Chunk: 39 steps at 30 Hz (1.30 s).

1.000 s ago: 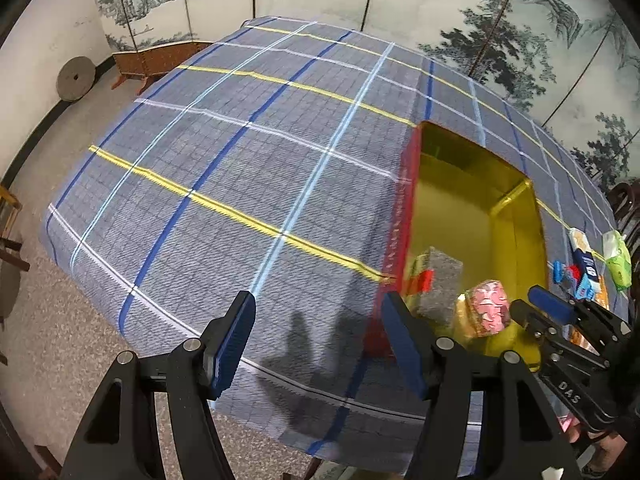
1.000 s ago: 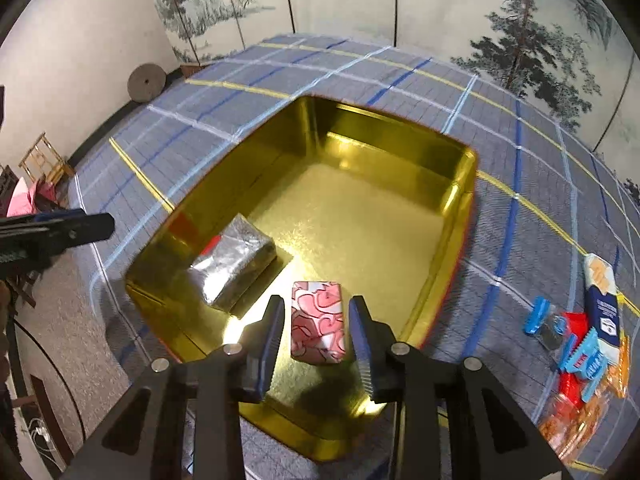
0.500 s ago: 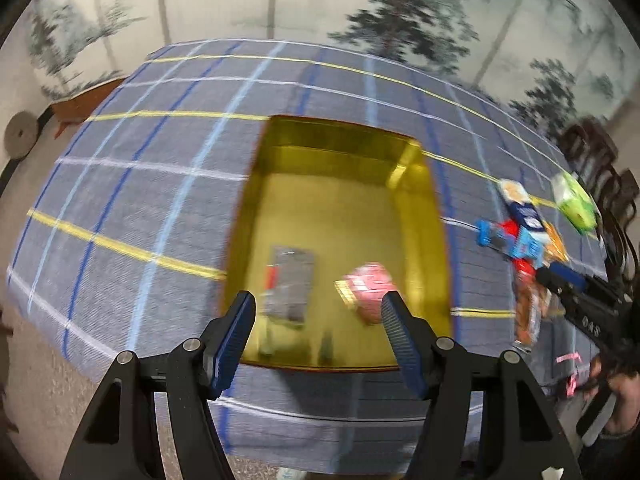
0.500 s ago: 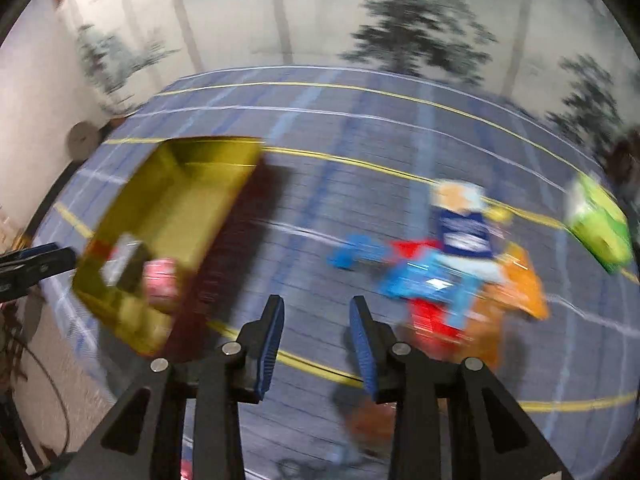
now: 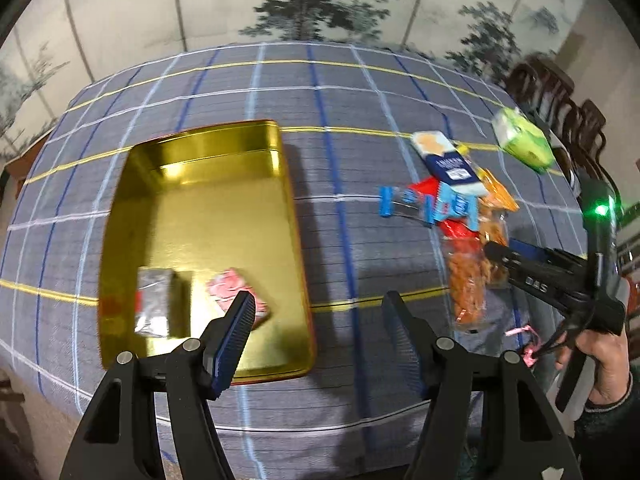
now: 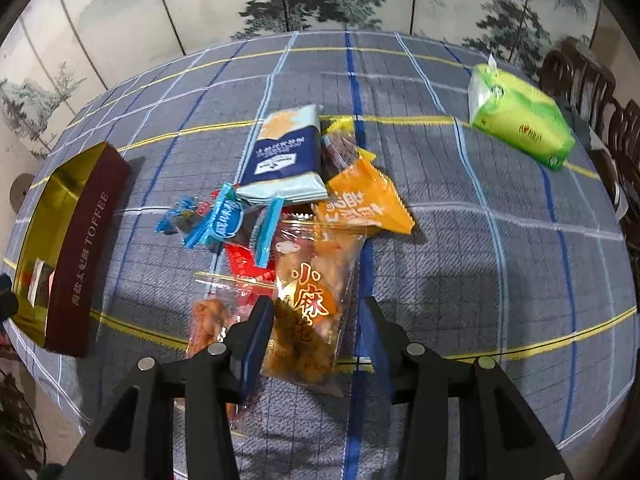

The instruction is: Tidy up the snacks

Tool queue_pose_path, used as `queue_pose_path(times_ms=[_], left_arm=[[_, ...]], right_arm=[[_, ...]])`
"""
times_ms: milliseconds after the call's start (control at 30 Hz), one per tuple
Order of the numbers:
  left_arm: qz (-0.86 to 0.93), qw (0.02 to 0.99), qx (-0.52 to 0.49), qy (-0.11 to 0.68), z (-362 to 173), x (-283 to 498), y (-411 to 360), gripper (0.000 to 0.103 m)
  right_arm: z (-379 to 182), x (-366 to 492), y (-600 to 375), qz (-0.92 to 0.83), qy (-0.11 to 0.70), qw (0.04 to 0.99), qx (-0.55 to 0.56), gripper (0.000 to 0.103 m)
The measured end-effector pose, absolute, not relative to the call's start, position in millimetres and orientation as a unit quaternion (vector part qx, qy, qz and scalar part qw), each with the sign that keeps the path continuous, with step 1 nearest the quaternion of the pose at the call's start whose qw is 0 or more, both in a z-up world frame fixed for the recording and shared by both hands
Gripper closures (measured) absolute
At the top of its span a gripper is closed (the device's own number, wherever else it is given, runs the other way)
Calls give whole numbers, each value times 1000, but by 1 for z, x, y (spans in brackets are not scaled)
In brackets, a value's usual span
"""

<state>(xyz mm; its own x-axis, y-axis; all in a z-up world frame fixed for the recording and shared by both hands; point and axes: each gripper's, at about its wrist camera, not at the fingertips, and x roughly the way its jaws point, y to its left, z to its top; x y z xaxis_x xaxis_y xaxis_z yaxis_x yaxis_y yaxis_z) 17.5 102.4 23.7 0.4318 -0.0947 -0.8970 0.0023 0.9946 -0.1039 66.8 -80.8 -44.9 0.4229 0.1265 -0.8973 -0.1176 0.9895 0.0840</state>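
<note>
Plaid tablecloth point(image 6: 460, 264) covers the whole table; both views have swung rightward across it since a second ago. Gold tin point(image 5: 200, 240), earlier dead centre under the right gripper, now sits at the far left of the right view, its maroon wall showing. Inside the tin: silver packet point(image 5: 154, 306) and pink packet point(image 5: 236, 292), side by side at the near end, same as before. Snack pile point(image 6: 296, 216) lies right of the tin, well apart from it. Green pack point(image 6: 520, 128) lies alone, far right. Right gripper point(image 6: 316, 332) now hangs over the pile's clear fried-snack bag point(image 6: 312, 300), jaws opening, pads not touching it. Left gripper point(image 5: 316, 320): jaws apart, empty, over the tin's right edge.
</note>
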Motion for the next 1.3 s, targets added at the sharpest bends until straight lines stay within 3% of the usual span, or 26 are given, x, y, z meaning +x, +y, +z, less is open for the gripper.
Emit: queue_pose_path(times_ms=[667, 833, 1300], left_arm=[[-72, 832, -9, 550, 5, 34, 26, 41], [-86, 829, -4, 553, -1, 36, 6, 41], [-93, 815, 11, 571, -33, 49, -46, 41]], right_arm=[[-62, 50, -104, 82, 535, 840, -41, 58], [-63, 37, -113, 103, 517, 848, -57, 64], [-64, 32, -156, 87, 497, 863, -42, 65]])
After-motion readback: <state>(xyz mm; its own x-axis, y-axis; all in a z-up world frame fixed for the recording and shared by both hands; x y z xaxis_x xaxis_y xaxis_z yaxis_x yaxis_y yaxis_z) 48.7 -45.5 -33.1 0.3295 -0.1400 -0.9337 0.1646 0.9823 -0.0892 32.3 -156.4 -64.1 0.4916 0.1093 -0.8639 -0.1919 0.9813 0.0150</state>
